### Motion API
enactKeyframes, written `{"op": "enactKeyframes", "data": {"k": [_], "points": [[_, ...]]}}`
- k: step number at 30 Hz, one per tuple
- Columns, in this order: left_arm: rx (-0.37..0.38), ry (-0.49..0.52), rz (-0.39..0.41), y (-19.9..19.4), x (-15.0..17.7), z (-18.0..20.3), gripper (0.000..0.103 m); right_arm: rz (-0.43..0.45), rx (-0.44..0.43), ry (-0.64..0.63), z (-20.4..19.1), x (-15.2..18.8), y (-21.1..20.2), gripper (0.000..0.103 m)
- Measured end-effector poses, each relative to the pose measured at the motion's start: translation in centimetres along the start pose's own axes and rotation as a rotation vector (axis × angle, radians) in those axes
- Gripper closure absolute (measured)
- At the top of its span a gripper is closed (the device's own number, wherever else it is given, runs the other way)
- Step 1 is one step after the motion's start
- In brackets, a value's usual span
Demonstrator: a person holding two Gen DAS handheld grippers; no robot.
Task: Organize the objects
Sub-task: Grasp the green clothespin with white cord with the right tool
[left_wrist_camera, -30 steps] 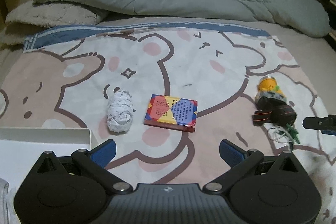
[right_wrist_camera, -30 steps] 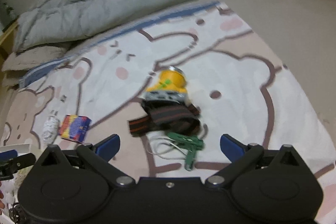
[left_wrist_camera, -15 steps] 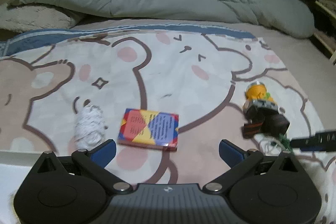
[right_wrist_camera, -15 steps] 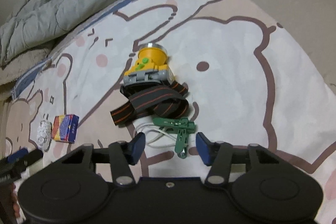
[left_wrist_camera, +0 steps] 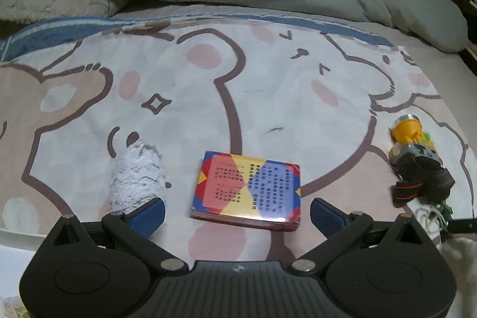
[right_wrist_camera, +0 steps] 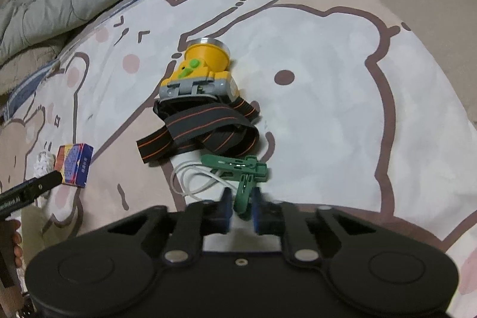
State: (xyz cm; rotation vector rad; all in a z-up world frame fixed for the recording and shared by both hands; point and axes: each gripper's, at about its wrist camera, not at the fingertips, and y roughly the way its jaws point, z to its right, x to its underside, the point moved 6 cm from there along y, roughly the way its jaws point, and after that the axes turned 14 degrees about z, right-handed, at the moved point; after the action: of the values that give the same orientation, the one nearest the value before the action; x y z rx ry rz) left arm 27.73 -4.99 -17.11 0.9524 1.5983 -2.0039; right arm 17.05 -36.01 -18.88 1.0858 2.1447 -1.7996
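On the bed (left_wrist_camera: 268, 73), a headlamp (right_wrist_camera: 202, 76) lies touching green pegs (right_wrist_camera: 244, 169). The right tool (right_wrist_camera: 241, 209) is nearly closed around one peg — the linked pegs and white cord (right_wrist_camera: 190, 178) could drag along. The left tool (left_wrist_camera: 237, 212) gapes empty before a box (left_wrist_camera: 249, 189).

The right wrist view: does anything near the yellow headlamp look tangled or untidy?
Yes. The yellow headlamp's black orange-striped strap lies twisted in loops, and a white cord curls beside the green plastic clothespins, one between the right gripper's jaws.

glossy card box (left_wrist_camera: 246, 190), plastic clip (right_wrist_camera: 245, 178)
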Motion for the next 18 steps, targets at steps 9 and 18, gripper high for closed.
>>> {"op": "enactKeyframes", "data": {"k": [9,18], "points": [[0.029,0.005,-0.006,0.9,0.2,0.3,0.001,-0.047,-0.137,-0.08,-2.5,2.0,-2.8,0.093],[-0.01,0.03,-0.045,2.1,1.4,0.8,0.001,-0.16,-0.226,-0.23,-4.7,6.2,-3.8,0.087]]}}
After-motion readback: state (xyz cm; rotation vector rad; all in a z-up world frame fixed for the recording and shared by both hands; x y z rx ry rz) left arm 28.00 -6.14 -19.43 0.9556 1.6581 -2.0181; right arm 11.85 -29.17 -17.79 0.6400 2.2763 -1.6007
